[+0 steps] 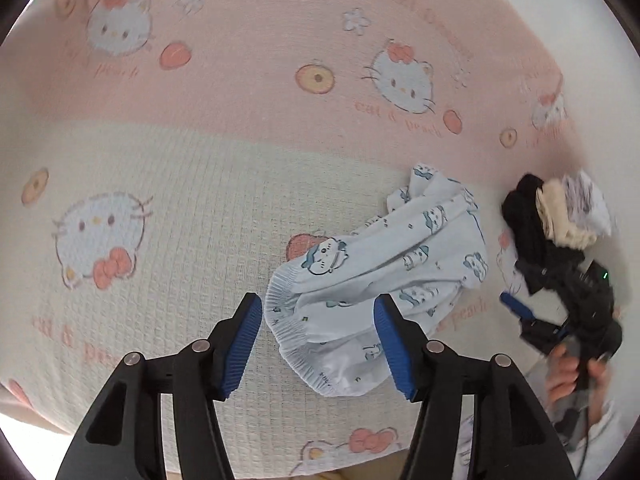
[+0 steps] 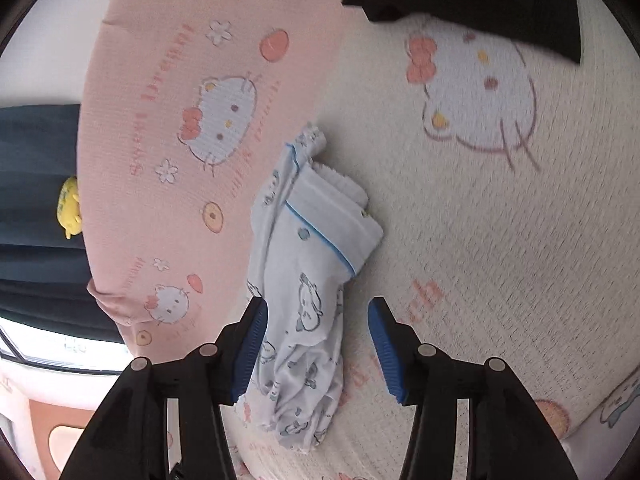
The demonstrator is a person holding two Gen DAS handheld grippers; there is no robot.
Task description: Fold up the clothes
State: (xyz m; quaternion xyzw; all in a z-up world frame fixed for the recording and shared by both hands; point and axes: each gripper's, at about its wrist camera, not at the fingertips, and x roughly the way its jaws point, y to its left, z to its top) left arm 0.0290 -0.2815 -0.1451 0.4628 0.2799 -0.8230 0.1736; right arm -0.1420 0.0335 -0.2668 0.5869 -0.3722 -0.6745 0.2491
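Pink-cream cat-print bedspread (image 1: 200,184) under crumpled pyjamas (image 1: 384,264); left tool (image 1: 320,344), right tool (image 2: 318,346) both apart.

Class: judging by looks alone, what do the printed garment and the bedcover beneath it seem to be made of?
Printed garment: thin, soft woven or knit cloth, probably cotton; matte, crumpling easily, with gathered elastic hem. Bedcover: textured, waffle-like fabric, matte; its small grid of squares shows.

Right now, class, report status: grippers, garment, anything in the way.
Left gripper open, right gripper open, neither gripping. White printed garment lies bunched on the bedspread. Pile of clothes beside it, apart.
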